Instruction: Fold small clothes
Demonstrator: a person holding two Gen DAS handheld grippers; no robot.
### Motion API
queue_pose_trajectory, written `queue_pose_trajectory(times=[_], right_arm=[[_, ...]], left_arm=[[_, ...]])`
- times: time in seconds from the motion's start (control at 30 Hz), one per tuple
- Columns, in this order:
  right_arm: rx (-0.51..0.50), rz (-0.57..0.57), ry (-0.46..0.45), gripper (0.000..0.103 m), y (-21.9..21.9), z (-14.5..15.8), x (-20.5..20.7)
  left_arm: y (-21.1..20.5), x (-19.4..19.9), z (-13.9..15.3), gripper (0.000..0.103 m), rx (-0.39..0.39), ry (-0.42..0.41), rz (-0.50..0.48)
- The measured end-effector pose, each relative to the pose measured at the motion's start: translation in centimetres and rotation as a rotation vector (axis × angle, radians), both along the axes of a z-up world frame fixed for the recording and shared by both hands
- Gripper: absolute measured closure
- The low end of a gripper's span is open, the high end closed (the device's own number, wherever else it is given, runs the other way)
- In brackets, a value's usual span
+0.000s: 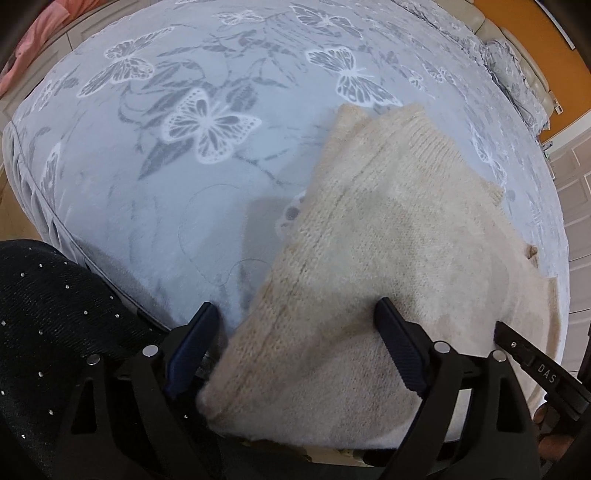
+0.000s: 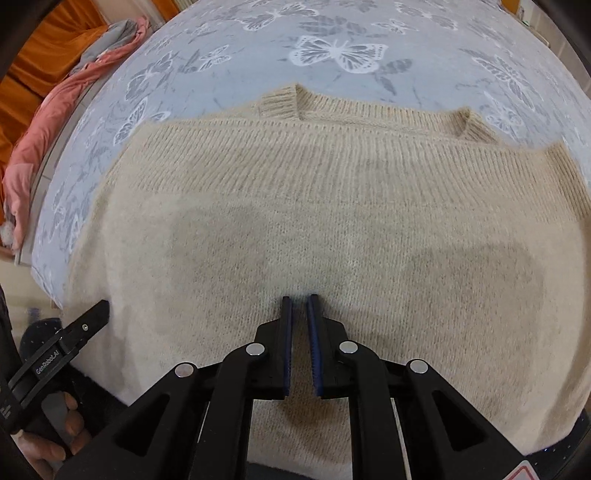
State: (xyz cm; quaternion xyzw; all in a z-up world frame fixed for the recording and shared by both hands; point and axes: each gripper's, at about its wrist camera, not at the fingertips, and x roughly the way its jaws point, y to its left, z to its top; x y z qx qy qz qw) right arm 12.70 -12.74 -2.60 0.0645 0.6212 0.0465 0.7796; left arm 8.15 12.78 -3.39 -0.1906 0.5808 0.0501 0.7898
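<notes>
A cream knit sweater (image 2: pixel 332 229) lies flat on a grey bed cover with a butterfly print (image 2: pixel 332 51); its ribbed edge and two folded cuffs point away from me. In the left wrist view the sweater (image 1: pixel 369 240) runs from the near edge to the right. My left gripper (image 1: pixel 295 312) is open, its jaws wide apart astride the sweater's near left edge. My right gripper (image 2: pixel 298 299) has its jaws nearly together, with only a narrow gap, low over the middle of the sweater; I see no cloth between them. The left gripper's tip also shows in the right wrist view (image 2: pixel 92 314).
The bed cover (image 1: pixel 166 184) stretches far and left. A pink and grey cloth pile (image 2: pixel 55 122) lies beyond the bed's left edge. A dark spangled garment (image 1: pixel 48 314) is at near left. An orange wall (image 1: pixel 535 33) and white door (image 1: pixel 576 206) stand at right.
</notes>
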Motion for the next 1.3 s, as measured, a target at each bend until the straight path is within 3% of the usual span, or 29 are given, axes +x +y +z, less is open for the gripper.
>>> queue_pose_trajectory(times=[0.17,0.23,0.4,0.5,0.67,0.8,0.9,1.0,1.03,1.1,1.13,1.2,1.3], right_arm=[[-0.004,-0.004,0.000,0.092,0.2,-0.2,0.3],[-0.004,-0.005,-0.001,0.092,0.3,-0.2,0.4],[0.032,-0.017,-0.011,0.092,-0.3,-0.2,0.3],[0.106,-0.054,-0.022,0.091,-1.6,0.8,-0.1],[0.185,-0.133,-0.122,0.076,-6.7,4.9,-4.3],[0.167,-0.228,-0.166,0.071,-12.1,6.7,-8.9],[0.127,-0.318,-0.185,0.069,-16.7,7.3,-12.6],[0.112,-0.408,-0.170,0.066,-20.9,6.8,-15.1],[0.115,-0.431,-0.164,0.064,-21.7,6.9,-15.6],[0.143,-0.454,-0.193,0.060,-22.6,7.6,-16.7],[0.156,-0.456,-0.207,0.051,-23.0,7.8,-17.0],[0.198,-0.450,-0.238,0.041,-23.2,8.2,-17.0],[0.281,-0.437,-0.228,0.037,-22.7,7.8,-14.7]], left_arm=[[-0.3,0.6,0.0,0.018,0.001,0.004,0.001],[-0.4,0.8,0.1,0.026,-0.019,0.006,-0.007],[-1.4,1.0,2.3,0.086,-0.098,-0.027,-0.063],[-2.6,0.9,5.6,0.088,-0.173,-0.102,-0.092],[-10.1,0.4,14.2,0.089,-0.201,-0.292,-0.290],[-19.3,-0.7,16.7,0.089,-0.264,-0.334,-0.482],[-26.2,-2.0,13.9,0.080,-0.236,-0.250,-0.617],[-29.4,-3.6,10.8,0.081,-0.155,-0.171,-0.668],[-29.3,-4.5,10.4,0.077,-0.138,-0.169,-0.676],[-28.4,-5.9,10.2,0.048,-0.104,-0.182,-0.697],[-27.3,-6.8,10.2,0.042,-0.061,-0.197,-0.706],[-25.4,-7.6,9.8,0.037,-0.013,-0.206,-0.725],[-23.9,-8.9,8.0,0.034,0.115,-0.179,-0.724]])
